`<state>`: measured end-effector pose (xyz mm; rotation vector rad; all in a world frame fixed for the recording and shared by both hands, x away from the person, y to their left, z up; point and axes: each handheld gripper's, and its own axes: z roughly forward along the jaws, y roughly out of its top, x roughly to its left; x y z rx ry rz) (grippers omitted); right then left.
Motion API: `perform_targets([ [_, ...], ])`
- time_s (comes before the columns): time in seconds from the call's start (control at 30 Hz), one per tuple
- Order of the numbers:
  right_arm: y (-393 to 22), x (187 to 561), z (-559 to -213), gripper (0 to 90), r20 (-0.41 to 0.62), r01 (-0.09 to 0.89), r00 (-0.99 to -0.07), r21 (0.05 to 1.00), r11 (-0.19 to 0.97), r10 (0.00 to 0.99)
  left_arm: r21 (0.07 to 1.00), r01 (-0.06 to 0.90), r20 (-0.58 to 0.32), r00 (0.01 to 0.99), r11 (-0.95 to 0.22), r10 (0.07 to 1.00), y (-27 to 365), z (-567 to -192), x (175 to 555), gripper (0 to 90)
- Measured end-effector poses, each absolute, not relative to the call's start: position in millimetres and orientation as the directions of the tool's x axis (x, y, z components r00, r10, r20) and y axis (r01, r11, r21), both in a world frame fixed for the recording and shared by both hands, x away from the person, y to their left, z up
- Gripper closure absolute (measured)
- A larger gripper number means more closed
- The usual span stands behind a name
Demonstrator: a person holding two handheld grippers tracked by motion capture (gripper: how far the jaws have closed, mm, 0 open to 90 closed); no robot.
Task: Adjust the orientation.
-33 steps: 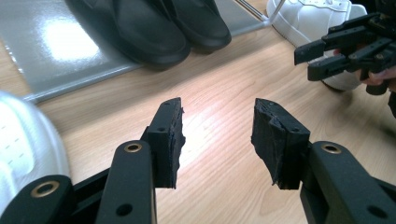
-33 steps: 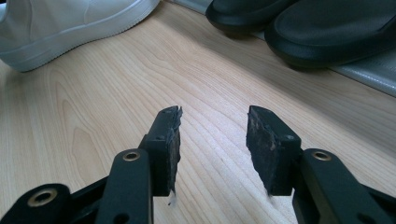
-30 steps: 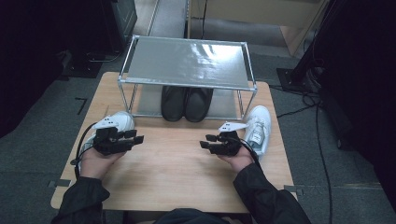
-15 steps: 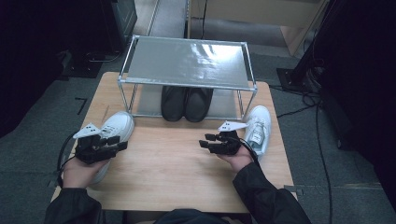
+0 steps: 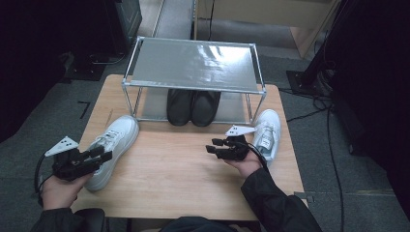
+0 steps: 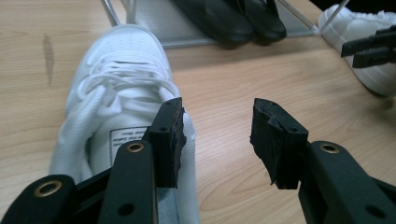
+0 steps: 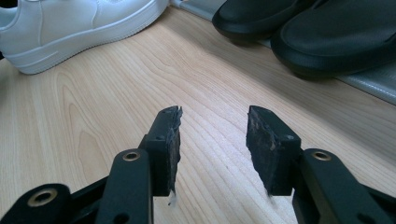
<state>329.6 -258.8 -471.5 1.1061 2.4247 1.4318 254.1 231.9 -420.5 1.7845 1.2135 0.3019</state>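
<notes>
Standing beside the pale wooden worktop (image 5: 193, 174), I see the person's left tool (image 5: 99, 157) held low over the heel end of a white lace-up leather sneaker (image 5: 112, 147) that lies near the worktop's left edge, toe pointing toward the silver wire-framed shoe rack (image 5: 193, 67) at the back. In the left gripper view its jaws stand apart with nothing between them; one black pad sits just at the sneaker's collar, the other over bare wood, so the shoe is not yet gripped. The right tool (image 5: 215, 146) is likewise released, jaws wide over bare wood, with the matching white sneaker (image 5: 267, 133) just beside the hand at the right edge. A pair of black slip-on shoes (image 5: 192, 106) already rests on the rack's lower shelf, and the top shelf is bare. I judge this to be the approach for picking up the left sneaker. The next move calls for straddling the heel wall with both jaws, then closing firmly before lifting, since a one-sided grip would probably let the shoe tip.
</notes>
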Motion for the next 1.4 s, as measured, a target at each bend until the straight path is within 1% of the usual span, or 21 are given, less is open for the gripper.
perform_targets([
  [0.07, -259.4, 330.0, -471.9, 55.0, 0.254, 0.533, -0.726, 0.796, 0.288, 0.639, 0.793, 0.604, -0.275, 0.468, -0.078, 0.84, 233.9, -420.7, 252.8, 55.0],
  [0.2, -259.3, 330.1, -472.0, 54.7, 0.254, 0.532, -0.725, 0.797, 0.287, 0.64, 0.776, 0.622, -0.247, 0.452, -0.104, 0.857, 233.9, -427.3, 258.6, 55.7],
  [0.3, -259.2, 330.1, -472.2, 54.6, 0.256, 0.534, -0.724, 0.796, 0.286, 0.641, 0.767, 0.636, -0.268, 0.44, -0.086, 0.857, 231.4, -434.7, 264.5, 56.3],
  [0.33, -259.3, 330.3, -472.5, 54.6, 0.257, 0.535, -0.722, 0.795, 0.285, 0.642, 0.766, 0.635, -0.26, 0.447, -0.099, 0.856, 229.3, -437.0, 266.2, 57.0],
  [0.37, -259.1, 330.4, -472.8, 54.6, 0.256, 0.535, -0.723, 0.795, 0.285, 0.642, 0.769, 0.629, -0.245, 0.45, -0.11, 0.859, 226.8, -438.2, 267.7, 58.3],
  [0.43, -258.8, 329.9, -472.8, 54.6, 0.254, 0.534, -0.723, 0.796, 0.286, 0.643, 0.761, 0.638, -0.246, 0.452, -0.118, 0.857, 223.9, -440.5, 272.9, 60.4],
  [0.57, -259.1, 329.2, -472.9, 54.6, 0.253, 0.533, -0.723, 0.797, 0.285, 0.643, 0.75, 0.648, -0.233, 0.447, -0.133, 0.863, 220.9, -442.4, 278.7, 67.4],
  [0.63, -259.7, 329.0, -472.8, 54.6, 0.252, 0.531, -0.723, 0.798, 0.285, 0.644, 0.75, 0.652, -0.249, 0.434, -0.111, 0.866, 222.4, -442.1, 279.4, 70.5],
  [0.73, -260.2, 329.0, -472.5, 54.6, 0.256, 0.535, -0.72, 0.797, 0.281, 0.645, 0.748, 0.654, -0.247, 0.434, -0.114, 0.866, 222.2, -441.9, 279.6, 72.8],
  [0.93, -259.9, 329.1, -472.5, 54.7, 0.253, 0.531, -0.722, 0.799, 0.281, 0.644, 0.732, 0.674, -0.271, 0.415, -0.093, 0.869, 221.1, -439.9, 280.3, 80.4],
  [1.1, -261.1, 329.4, -471.9, 55.0, 0.25, 0.528, -0.719, 0.803, 0.276, 0.648, 0.737, 0.67, -0.245, 0.393, -0.094, 0.886, 219.5, -431.9, 276.9, 83.0],
  [1.27, -261.9, 329.7, -471.7, 55.2, 0.255, 0.531, -0.718, 0.803, 0.272, 0.648, 0.755, 0.654, -0.297, 0.41, -0.051, 0.862, 218.5, -425.0, 270.2, 83.5],
  [1.4, -261.5, 329.2, -471.6, 55.8, 0.252, 0.529, -0.719, 0.802, 0.276, 0.647, 0.752, 0.654, -0.298, 0.447, -0.081, 0.843, 202.3, -419.4, 265.6, 83.5],
])
